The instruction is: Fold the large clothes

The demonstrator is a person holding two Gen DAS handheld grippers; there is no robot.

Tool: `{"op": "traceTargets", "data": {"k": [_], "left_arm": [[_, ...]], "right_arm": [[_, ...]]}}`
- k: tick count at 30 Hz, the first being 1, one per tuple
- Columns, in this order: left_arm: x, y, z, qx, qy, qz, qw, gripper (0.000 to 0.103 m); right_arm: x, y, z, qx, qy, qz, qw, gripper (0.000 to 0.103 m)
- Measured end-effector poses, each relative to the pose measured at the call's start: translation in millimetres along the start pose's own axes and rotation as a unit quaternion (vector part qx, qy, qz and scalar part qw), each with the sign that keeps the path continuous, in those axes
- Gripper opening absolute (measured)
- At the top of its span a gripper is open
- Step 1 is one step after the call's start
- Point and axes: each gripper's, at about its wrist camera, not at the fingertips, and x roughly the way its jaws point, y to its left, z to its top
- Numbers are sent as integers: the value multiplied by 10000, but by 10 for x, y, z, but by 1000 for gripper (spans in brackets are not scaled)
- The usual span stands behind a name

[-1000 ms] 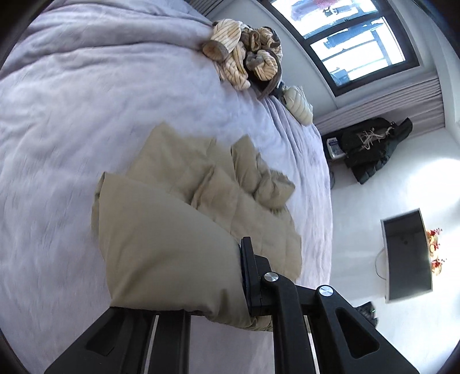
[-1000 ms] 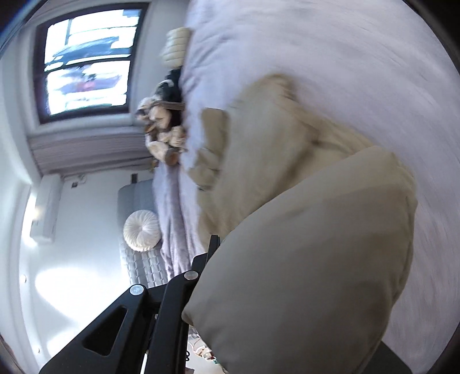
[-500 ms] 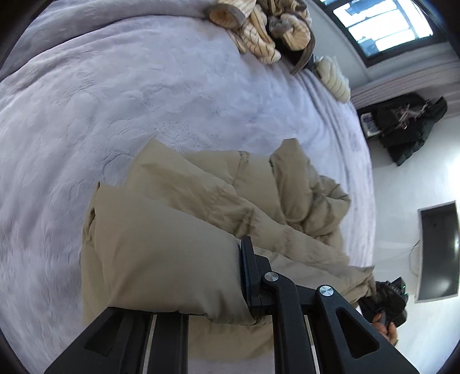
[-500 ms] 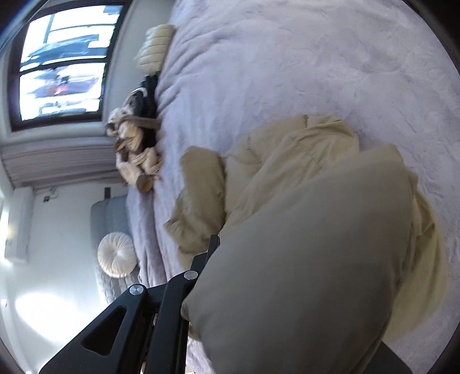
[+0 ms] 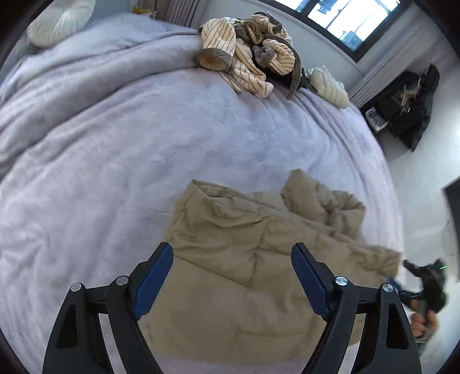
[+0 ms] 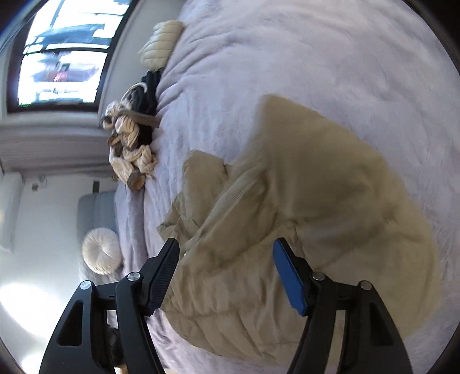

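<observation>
The padded jacket [image 5: 258, 259] lies on the bed [image 5: 115, 161], at its near edge and towards the right. Both grippers hang over the jacket with fingers spread and nothing between them: the left gripper [image 5: 231, 276] above its near left part, the right gripper [image 6: 225, 267] above its near right end. At the bed's far edge sits a heap of clothes [image 5: 247, 54], well apart from the jacket. A round cushion [image 5: 60, 20] rests at the far left corner.

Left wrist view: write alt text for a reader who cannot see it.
The open left gripper hovers over a crumpled tan puffer jacket lying on a lilac bedspread. A heap of striped clothes sits at the bed's far edge, below a window.
</observation>
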Motion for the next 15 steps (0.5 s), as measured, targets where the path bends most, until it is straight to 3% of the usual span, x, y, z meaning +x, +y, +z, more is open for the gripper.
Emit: {"op": "traceTargets", "data": {"k": [1, 2, 3, 4, 7, 11, 15], "left_arm": [[47, -28, -22, 112, 27, 8, 9999, 67], [120, -63, -47, 211, 115, -76, 9997, 49], [198, -102, -65, 264, 199, -154, 9993, 42], [296, -152, -93, 319, 259, -207, 9989, 33], [538, -299, -131, 564, 150, -94, 9982, 33], [866, -314, -7, 617, -45, 288, 9977, 33], [1222, -232, 102, 606, 59, 505, 9969, 33]], "right_arm": [[-27, 50, -38, -267, -29, -204, 9994, 60], [-19, 100, -75, -577, -3, -476, 9972, 38], [23, 143, -112, -892, 50, -762, 9931, 23], [49, 157, -136, -1105, 81, -928, 9895, 21], [156, 165, -178, -1653, -6, -1551, 9740, 16], [167, 47, 44, -1923, -602, -2261, 9530, 16], [314, -154, 280, -1696, -540, -2314, 9564, 10]]}}
